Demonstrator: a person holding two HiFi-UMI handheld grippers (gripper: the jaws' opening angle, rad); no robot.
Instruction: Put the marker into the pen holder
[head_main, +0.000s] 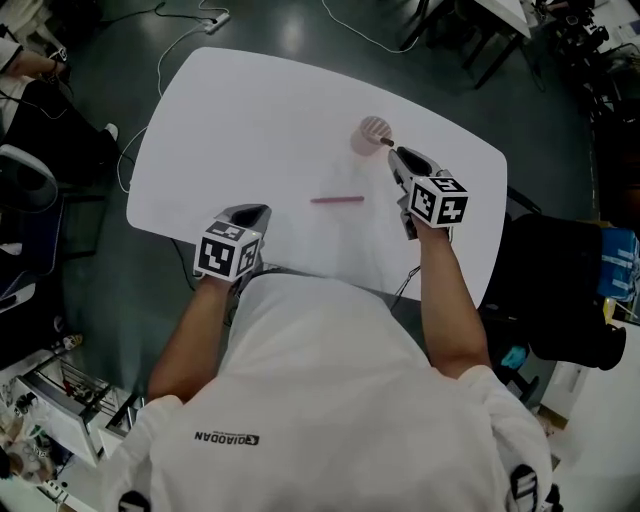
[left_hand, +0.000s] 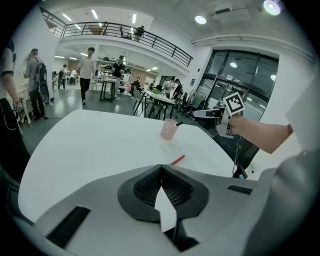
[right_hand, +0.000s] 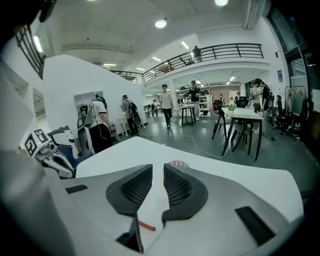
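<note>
Open tabletop (head_main: 250, 120) all round the marker (head_main: 337, 200) (pen holder (head_main: 372, 132) well apart)

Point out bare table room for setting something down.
Widest: the left half of the table, from its edge to the pen holder. Also bare: the strip between the left claw and the marker. Crowded: around the holder, where the right claw is close by.

Open lab hall: mezzanine railing (right_hand: 225, 50), worktables (right_hand: 244, 114).
</note>
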